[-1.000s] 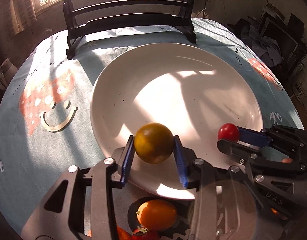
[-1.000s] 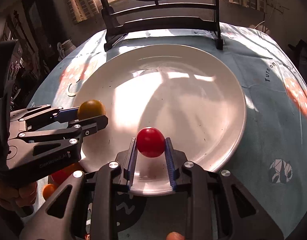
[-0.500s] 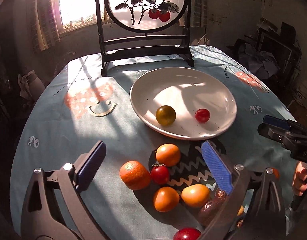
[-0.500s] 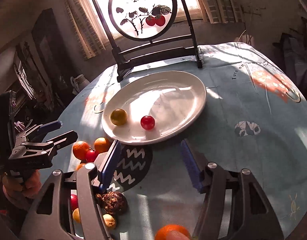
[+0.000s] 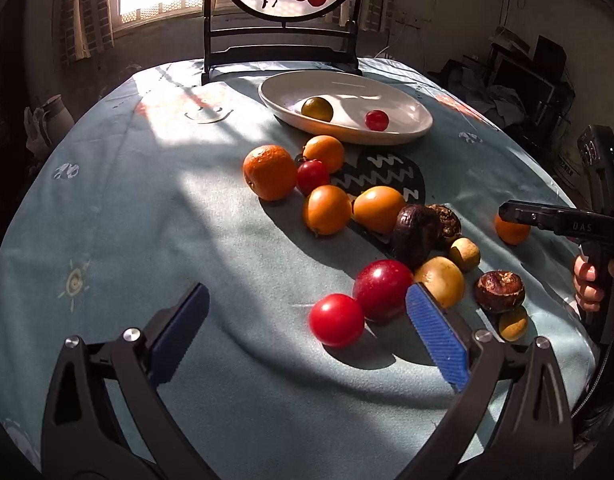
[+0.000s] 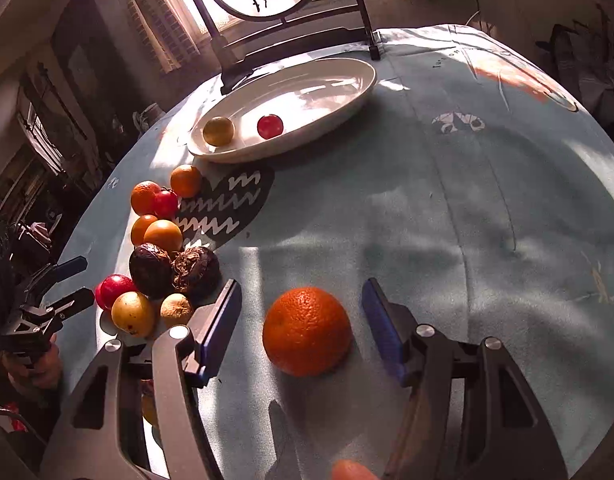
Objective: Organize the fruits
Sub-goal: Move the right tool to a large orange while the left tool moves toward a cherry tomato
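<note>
**A:** What lies nearest to your right gripper [image 6: 301, 326]?

**B:** The mandarin [image 6: 307, 330]. It sits on the surface [image 6: 447, 208] straight ahead, between my two pads, which stand apart and touch neither side of it. It is round, so no axis matters; I judge I only need to close.

**A:** And your left gripper [image 5: 307, 334]?

**B:** Its pads are spread wide, nothing pressed between them. The red tomato [image 5: 336, 320] lies just ahead, a little right of the middle, touching a larger red fruit [image 5: 383, 289] behind it. I'd guess I must shift right to centre on it.

**A:** Which hand is nearer to a pick?

**B:** The right, I think; its fruit is alone and centred.

**A:** Where does it all go?

**B:** Far side: the white plate [image 5: 411, 128], already holding a greenish tomato [image 5: 317, 109] and a small red tomato [image 5: 377, 120].
</note>
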Demonstrator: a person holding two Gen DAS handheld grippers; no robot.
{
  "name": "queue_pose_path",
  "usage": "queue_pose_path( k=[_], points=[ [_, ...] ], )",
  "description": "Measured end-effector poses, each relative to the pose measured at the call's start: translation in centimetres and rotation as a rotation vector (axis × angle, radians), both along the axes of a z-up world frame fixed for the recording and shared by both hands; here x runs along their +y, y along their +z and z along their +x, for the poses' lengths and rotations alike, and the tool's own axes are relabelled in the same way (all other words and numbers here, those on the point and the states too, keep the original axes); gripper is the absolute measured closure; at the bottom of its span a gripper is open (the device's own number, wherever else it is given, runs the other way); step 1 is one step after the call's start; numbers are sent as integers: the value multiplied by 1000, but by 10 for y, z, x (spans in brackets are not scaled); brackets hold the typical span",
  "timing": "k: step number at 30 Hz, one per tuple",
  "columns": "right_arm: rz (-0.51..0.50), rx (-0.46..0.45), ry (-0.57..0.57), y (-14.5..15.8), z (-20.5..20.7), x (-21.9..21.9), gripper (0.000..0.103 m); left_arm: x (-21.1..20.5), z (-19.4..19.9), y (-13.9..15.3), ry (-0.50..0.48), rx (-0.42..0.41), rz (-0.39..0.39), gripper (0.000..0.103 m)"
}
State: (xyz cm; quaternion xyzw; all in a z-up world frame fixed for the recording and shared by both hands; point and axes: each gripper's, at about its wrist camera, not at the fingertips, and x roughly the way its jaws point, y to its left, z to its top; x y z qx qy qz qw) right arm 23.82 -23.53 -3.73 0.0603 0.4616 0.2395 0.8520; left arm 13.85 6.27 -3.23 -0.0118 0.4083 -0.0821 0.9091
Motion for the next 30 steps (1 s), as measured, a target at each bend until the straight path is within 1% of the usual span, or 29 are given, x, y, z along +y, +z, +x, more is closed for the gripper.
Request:
queue_pose_path(
  k=[2,4,8,11,12,13,14,15,19,22,27,29,30],
  points=[
    [-22,1,-3,0,-2,2,40,-1,0,-3,-12,21,3,2],
    [-58,-8,-3,0,-7,6,40,-4,-1,-2,-32,17,8,2],
    [-157,-10,1,-3,-15,16,40,-8,1,-6,-50,40,23,2],
    [-180,-8,-1,-5,-15,18,39,-6,1,-7,-51,45,12,2],
    [-172,-4,5,-5,-14,19,32,-5,1,-7,-49,47,9,2],
    [-149,7,28,-6,-14,19,10,-5,1,-7,-47,50,5,2],
    [-108,25,66,-8,-13,21,1,-4,2,-7,-46,54,2,2],
    [-113,29,77,-8,-14,24,1,-4,2,-8,-45,56,1,2],
    [-203,17,86,-9,-18,37,1,-3,1,-7,-50,54,-9,2],
    [-219,14,86,-9,-20,38,1,0,1,-8,-50,59,-30,2],
    [-190,18,116,-9,-19,33,1,4,3,-9,-42,68,-61,2],
    [-148,29,106,-8,-17,28,1,5,2,-8,-43,63,-72,2],
    [-133,31,88,-6,-16,25,3,6,2,-8,-41,63,-77,2]
  ],
)
